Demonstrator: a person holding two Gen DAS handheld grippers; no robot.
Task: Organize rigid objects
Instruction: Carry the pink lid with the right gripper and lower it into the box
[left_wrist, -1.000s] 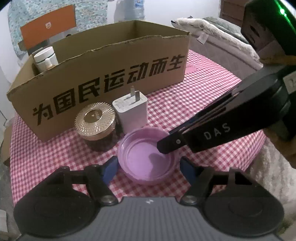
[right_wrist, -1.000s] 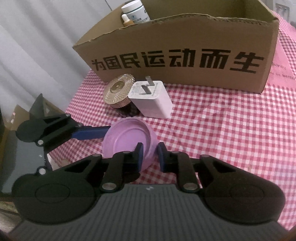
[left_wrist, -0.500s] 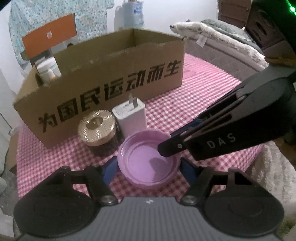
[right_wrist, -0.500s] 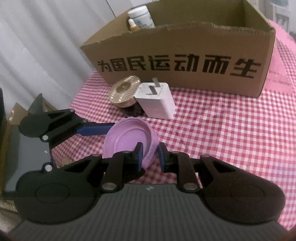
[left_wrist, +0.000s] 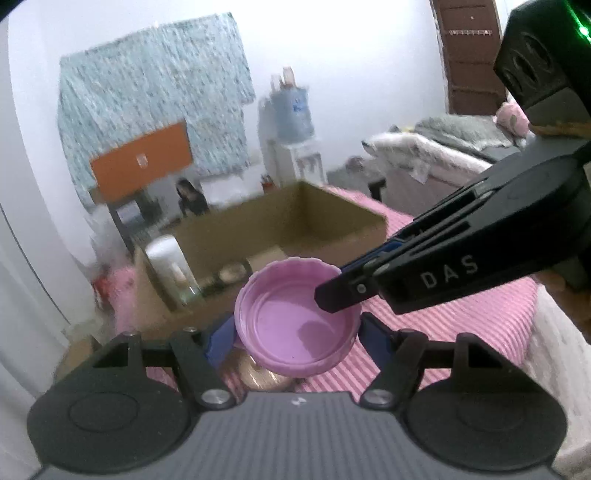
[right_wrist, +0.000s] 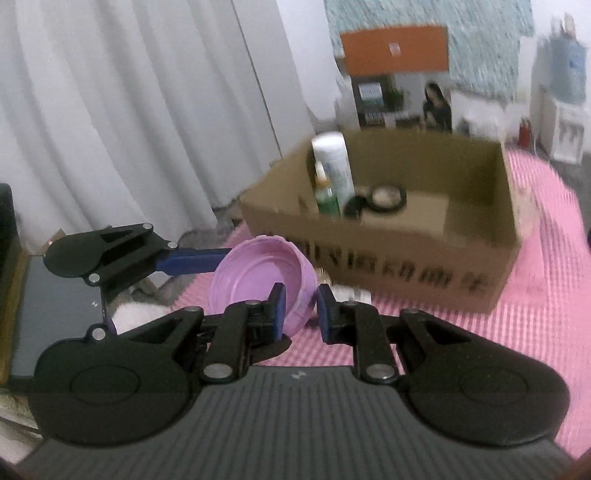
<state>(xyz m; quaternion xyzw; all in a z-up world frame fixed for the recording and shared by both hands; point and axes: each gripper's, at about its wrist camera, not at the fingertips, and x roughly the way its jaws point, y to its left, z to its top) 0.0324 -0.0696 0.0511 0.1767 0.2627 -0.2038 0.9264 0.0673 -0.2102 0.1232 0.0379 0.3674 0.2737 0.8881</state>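
A shallow purple lid (left_wrist: 295, 321) hangs in the air, hollow side up, in front of the cardboard box (left_wrist: 332, 221). My left gripper (left_wrist: 297, 336) spans the lid's full width, its blue pads pressed on opposite sides of the rim. My right gripper (right_wrist: 301, 310) is shut on the lid's (right_wrist: 255, 273) near rim, one pad inside and one outside. In the left wrist view the right gripper (left_wrist: 332, 295) reaches in from the right onto the rim. In the right wrist view one blue finger (right_wrist: 192, 260) of the left gripper touches the lid's far side.
The box (right_wrist: 406, 258) holds a white bottle (right_wrist: 332, 162), a small green dropper bottle (right_wrist: 327, 195) and a round black-rimmed thing (right_wrist: 388, 195). Below the lid a gold-topped jar (left_wrist: 258, 376) and a white charger (right_wrist: 351, 293) stand on the pink checked tablecloth (right_wrist: 517, 325). White curtains hang on the left.
Both grippers have risen together with the purple lid, lifting it off the table. The views now look over the box's front wall into its inside.
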